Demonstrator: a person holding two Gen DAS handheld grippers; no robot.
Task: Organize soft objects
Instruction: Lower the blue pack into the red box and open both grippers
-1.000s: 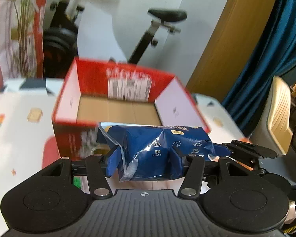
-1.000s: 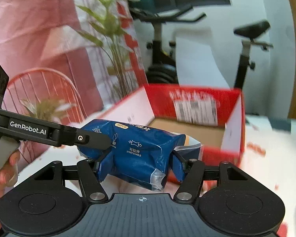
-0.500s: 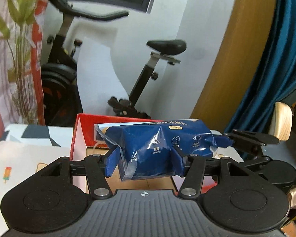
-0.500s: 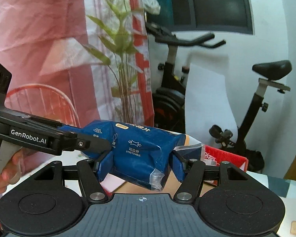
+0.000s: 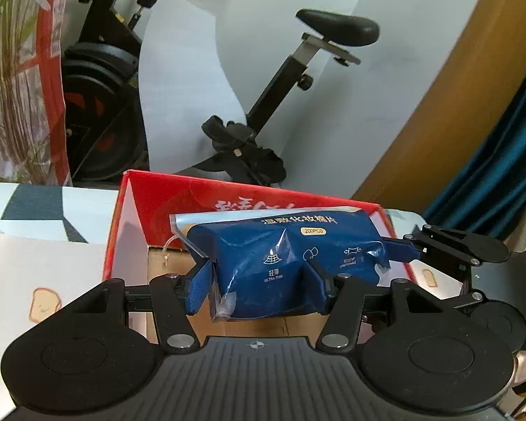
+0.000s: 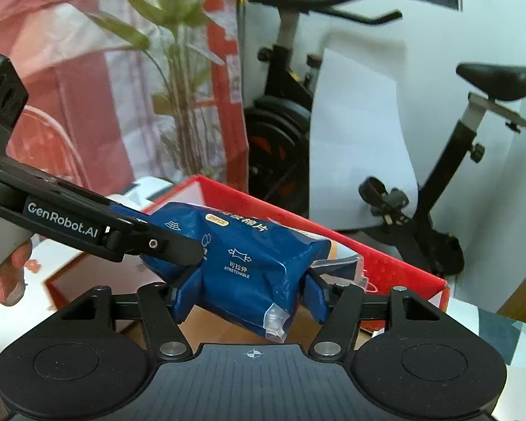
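A soft blue pack of cotton pads in clear wrap hangs in the air, gripped from both ends. My left gripper is shut on its left part, the blue pads squeezing it in. My right gripper is shut on the same blue pack from the other end. The right gripper shows at the right of the left wrist view, and the left gripper crosses the right wrist view. Just below the pack stands an open red cardboard box, its brown floor visible under the pack.
The red box stands on a table covered by a white cloth with toast prints. Behind it are an exercise bike, a potted plant, a blue curtain and a wooden panel. A hand holds the left gripper's handle.
Both grippers carried the blue pack forward together. The red box, first ahead and fully in view, now lies close beneath the pack, with the bike and wall filling the background.
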